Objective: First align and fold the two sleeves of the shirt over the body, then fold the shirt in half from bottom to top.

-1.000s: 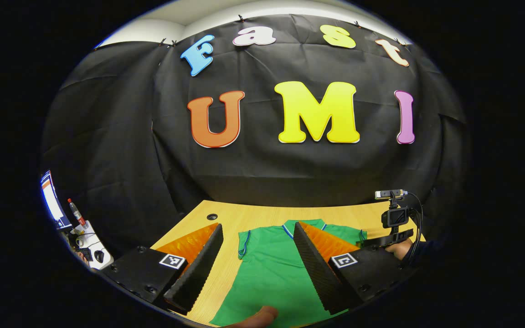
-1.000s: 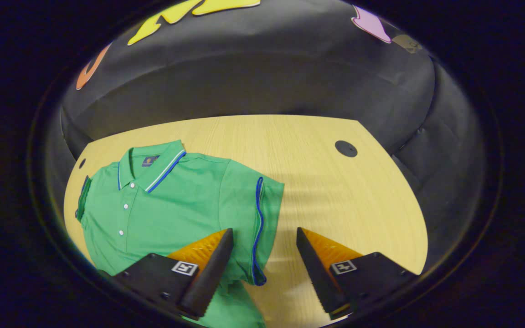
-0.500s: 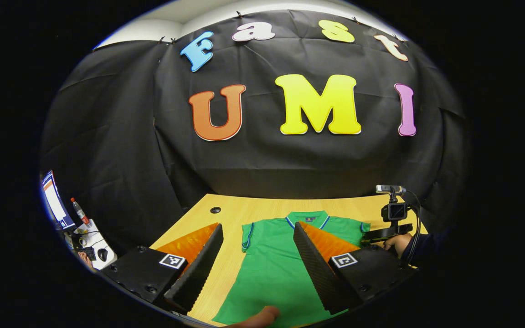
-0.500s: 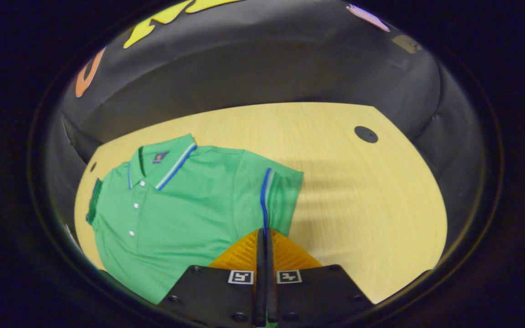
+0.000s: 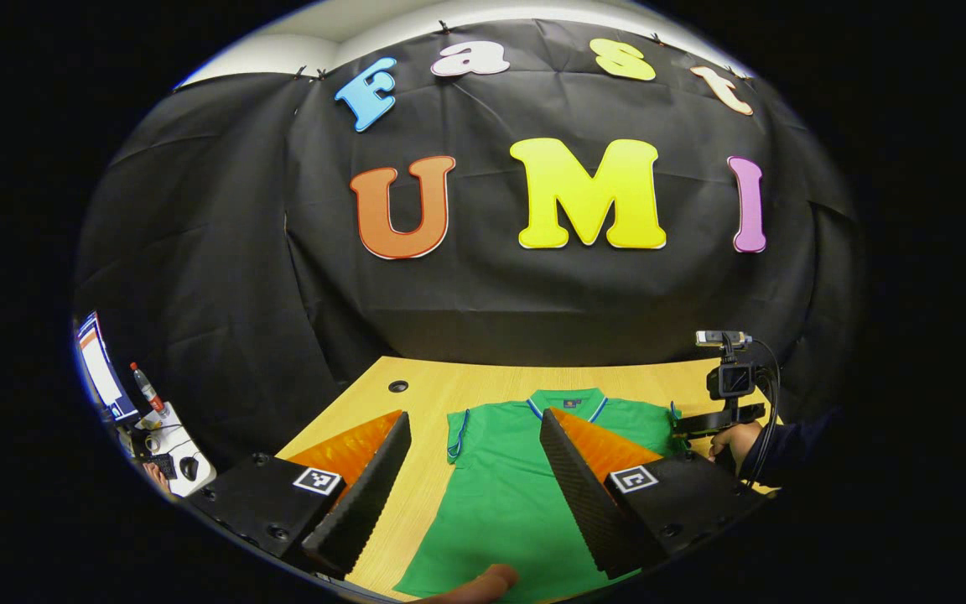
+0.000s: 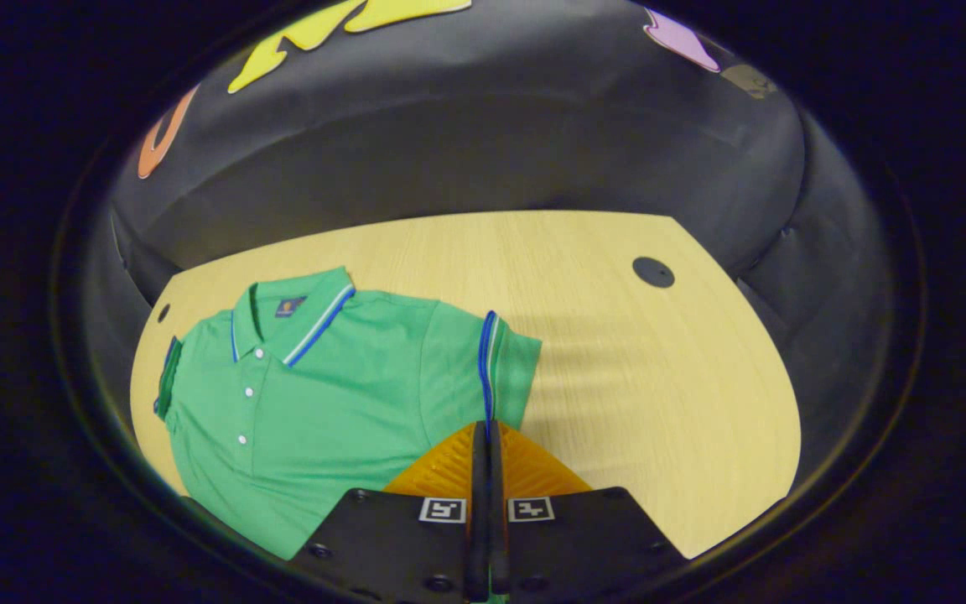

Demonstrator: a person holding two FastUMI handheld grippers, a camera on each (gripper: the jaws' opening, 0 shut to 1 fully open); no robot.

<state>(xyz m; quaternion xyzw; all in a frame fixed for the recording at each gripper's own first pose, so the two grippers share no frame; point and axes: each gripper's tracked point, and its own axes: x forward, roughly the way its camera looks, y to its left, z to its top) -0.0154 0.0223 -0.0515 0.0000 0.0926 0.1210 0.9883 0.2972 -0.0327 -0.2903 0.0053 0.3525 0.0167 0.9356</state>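
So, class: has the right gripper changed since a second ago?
Yes. The right gripper, open a second ago beside the sleeve, has shut its jaws on the sleeve's blue-trimmed edge. Against the table, the sleeve is pulled slightly up.

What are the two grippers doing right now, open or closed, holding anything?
Left gripper: open, holding nothing.
Right gripper: closed on the blue-trimmed sleeve of the green polo shirt.
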